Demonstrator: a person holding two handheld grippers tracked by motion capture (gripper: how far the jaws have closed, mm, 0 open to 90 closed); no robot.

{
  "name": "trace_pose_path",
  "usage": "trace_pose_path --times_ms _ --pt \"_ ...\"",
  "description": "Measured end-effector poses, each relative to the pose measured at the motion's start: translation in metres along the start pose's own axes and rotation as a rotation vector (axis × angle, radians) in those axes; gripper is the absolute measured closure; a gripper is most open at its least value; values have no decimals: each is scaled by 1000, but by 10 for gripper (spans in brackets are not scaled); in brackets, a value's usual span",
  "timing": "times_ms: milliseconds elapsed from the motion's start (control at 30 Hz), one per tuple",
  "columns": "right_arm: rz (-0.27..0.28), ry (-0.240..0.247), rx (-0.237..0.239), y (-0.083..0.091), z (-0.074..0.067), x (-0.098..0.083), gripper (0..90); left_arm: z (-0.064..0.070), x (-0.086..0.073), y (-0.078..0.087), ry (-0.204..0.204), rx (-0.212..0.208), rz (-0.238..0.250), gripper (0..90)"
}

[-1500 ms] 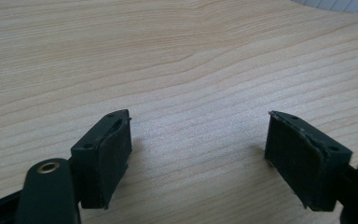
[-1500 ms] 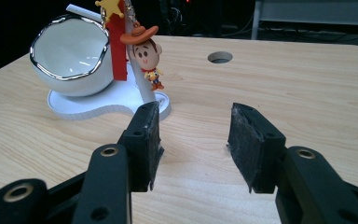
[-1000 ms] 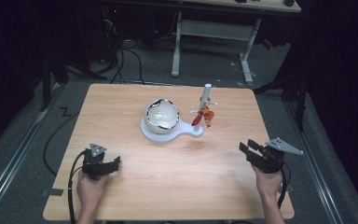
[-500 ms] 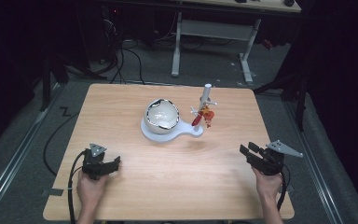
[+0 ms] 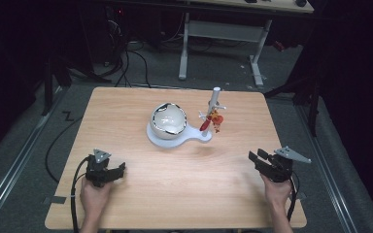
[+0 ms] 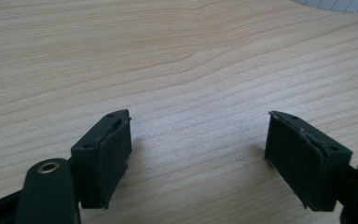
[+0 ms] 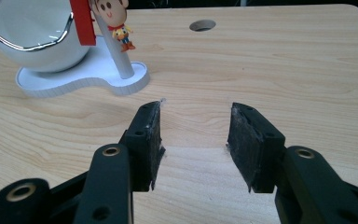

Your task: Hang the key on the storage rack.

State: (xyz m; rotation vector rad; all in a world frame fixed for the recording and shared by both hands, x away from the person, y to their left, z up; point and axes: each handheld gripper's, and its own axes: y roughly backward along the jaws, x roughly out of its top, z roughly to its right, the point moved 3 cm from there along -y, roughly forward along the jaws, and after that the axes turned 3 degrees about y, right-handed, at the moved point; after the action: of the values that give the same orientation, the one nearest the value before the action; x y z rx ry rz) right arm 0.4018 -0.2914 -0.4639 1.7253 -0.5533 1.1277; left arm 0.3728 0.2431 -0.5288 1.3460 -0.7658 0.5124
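Your right gripper (image 7: 193, 144) and left gripper (image 6: 198, 158) rest on the desk (image 5: 126, 111), fingers open, empty. The small doll (image 7: 116, 21) hanging on the stand (image 7: 121, 81) looks light; grip its body gently.

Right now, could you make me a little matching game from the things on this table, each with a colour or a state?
Things:
1. bowl
2. stand
3. figurine
4. right gripper

Descriptions:
A. open, nothing between its fingers
B. hangs from the stand's post, yellow and red
C. white, with a silver rim
D. flat white base with an upright post

Pairs: 1-C, 2-D, 3-B, 4-A
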Motion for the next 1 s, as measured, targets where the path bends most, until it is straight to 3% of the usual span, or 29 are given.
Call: trace_pose_path --times_ms 1000 --pt "-83 0 -63 -27 10 -13 527 0 0 0 0 0 0 231"
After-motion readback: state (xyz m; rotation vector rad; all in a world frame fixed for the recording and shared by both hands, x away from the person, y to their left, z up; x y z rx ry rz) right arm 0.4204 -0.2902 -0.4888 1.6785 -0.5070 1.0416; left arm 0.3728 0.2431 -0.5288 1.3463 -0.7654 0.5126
